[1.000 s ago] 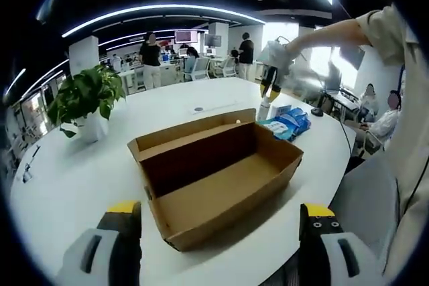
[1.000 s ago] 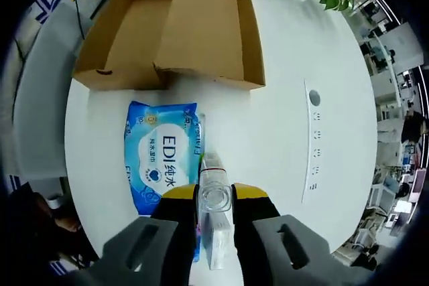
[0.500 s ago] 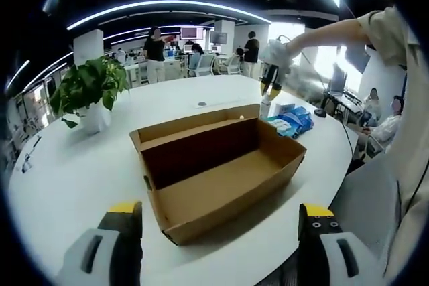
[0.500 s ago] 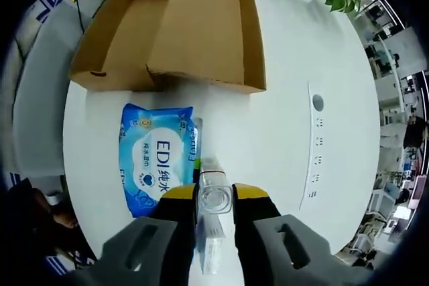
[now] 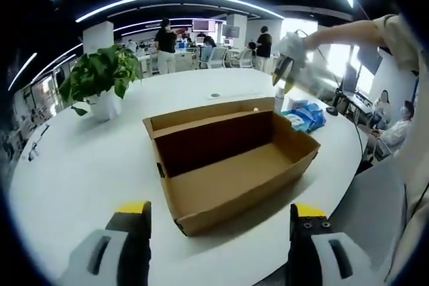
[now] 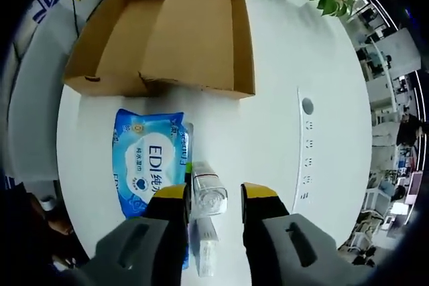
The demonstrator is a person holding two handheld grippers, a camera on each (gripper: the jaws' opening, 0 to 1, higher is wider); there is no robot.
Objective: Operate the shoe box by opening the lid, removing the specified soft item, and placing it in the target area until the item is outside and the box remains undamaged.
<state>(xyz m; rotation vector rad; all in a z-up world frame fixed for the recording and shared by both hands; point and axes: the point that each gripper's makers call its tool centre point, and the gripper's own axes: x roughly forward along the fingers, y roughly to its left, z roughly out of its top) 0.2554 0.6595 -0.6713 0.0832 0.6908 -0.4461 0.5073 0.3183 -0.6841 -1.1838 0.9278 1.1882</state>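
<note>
White table (image 6: pixel 268 138): one box (image 5: pixel 228 165), one wipes pack (image 6: pixel 144 165).

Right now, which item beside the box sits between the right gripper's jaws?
The clear bottle, standing between the open jaws; the blue wipes pack lies flat alongside.

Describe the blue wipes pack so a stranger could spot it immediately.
Start at the open cardboard box on the white table. Beside its short end lies the flat blue wipes pack, printed "EDI". The clear bottle next to it carries no blue.
</note>
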